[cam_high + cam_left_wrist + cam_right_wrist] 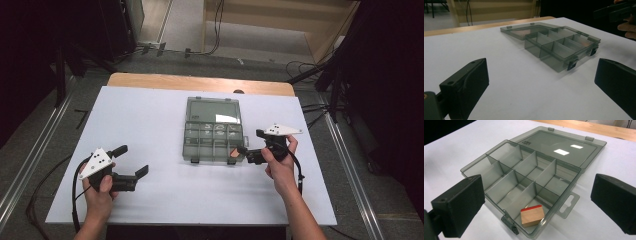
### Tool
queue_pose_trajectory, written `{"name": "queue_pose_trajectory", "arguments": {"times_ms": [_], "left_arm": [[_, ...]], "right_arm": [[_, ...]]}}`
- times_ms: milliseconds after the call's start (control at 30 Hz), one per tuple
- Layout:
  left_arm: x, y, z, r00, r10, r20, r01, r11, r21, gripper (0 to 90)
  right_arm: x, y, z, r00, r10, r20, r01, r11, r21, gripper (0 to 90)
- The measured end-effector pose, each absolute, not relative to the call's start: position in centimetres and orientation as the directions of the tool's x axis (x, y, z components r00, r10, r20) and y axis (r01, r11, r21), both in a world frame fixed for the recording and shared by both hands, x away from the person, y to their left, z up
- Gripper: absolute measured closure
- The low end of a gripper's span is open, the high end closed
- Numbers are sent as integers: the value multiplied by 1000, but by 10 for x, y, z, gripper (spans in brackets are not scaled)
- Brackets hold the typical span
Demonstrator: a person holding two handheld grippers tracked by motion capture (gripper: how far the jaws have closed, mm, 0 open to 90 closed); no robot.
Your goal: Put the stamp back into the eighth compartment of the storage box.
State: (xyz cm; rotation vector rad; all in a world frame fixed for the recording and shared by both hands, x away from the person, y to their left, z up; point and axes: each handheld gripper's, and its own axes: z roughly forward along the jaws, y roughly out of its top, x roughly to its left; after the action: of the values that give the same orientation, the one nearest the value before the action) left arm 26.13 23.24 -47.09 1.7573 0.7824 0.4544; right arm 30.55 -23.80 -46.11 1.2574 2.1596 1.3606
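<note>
- White worktop (150, 125) on a wooden table, dark studio floor and cables around it; a smoky transparent compartment box (214, 131) lies at the centre, its lid (559, 148) folded flat back toward 12 o'clock.
- Wooden block (532, 215) with one red edge: it rests inside the box's corner compartment, at 5 o'clock of the box in the high view, touching the floor of the cell and free of any grip.
- Right gripper (252, 149): at 3 o'clock of the box, jaws spread wide with nothing between them, just beside the block's compartment.
- Left gripper (134, 161): at 8 o'clock, well apart from the box, jaws open and empty.
- Progress, as judged: the block's placement looks complete; the other compartments appear empty. What seems left is withdrawing the right gripper and perhaps closing the lid.
</note>
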Motion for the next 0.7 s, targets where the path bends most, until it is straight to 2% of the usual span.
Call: {"name": "queue_pose_trajectory", "arguments": {"times_ms": [700], "left_arm": [[286, 184, -451, 754, 655, -51, 251, -216, 944, 0]], "right_arm": [[308, -241, -462, -576, 797, 185, 515, 178, 838, 0]]}}
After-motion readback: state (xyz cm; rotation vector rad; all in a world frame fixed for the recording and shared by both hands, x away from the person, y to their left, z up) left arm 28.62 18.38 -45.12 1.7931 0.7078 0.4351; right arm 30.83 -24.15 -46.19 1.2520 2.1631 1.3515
